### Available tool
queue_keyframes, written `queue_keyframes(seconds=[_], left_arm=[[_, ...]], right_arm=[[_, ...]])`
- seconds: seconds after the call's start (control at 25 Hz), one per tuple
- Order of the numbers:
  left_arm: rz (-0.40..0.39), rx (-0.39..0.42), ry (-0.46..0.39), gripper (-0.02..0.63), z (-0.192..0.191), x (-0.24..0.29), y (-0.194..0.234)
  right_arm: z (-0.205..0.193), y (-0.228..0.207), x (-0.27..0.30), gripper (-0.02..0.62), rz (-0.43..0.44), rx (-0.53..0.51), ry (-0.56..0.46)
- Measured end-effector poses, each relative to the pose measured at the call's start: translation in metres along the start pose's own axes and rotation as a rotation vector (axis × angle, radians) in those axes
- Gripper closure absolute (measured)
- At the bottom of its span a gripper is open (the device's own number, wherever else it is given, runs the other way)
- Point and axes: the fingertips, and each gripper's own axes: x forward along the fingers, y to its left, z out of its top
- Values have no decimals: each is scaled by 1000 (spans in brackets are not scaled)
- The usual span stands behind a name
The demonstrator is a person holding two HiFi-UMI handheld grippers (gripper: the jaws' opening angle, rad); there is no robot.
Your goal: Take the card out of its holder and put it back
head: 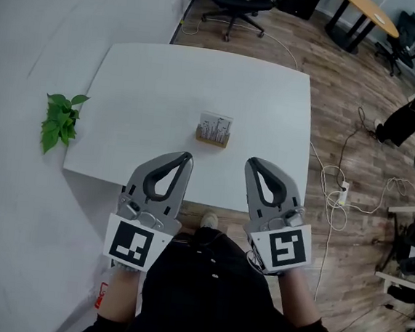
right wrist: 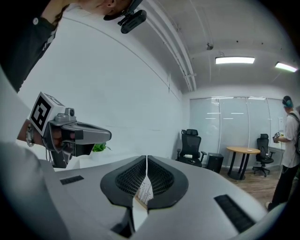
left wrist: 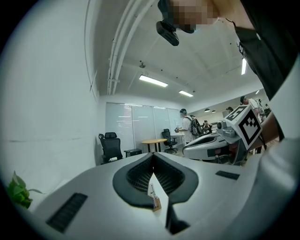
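Note:
A small wooden holder (head: 212, 138) stands near the middle of the white table (head: 157, 84), with a white printed card (head: 216, 124) upright in it. My left gripper (head: 187, 155) and right gripper (head: 252, 161) hover side by side over the table's near edge, a little short of the holder, both shut and empty. In the left gripper view the tips (left wrist: 153, 155) meet, and the holder (left wrist: 154, 200) shows through the gap below them. In the right gripper view the jaws (right wrist: 146, 157) are likewise together, with the card (right wrist: 144, 190) seen beyond them.
A green plant (head: 60, 120) sits on the floor left of the table by the white wall. Cables and a power strip (head: 342, 189) lie on the wood floor at the right. An office chair (head: 238, 0) and a round wooden table (head: 368, 11) stand beyond.

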Motion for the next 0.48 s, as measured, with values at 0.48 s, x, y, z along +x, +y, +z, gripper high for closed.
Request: queue_keyframes(seconds=[0.48], left_arm=[[-12,9,53,592,-19,31,23]], right_arm=[[-21,-24,26,551,-49,68,15]])
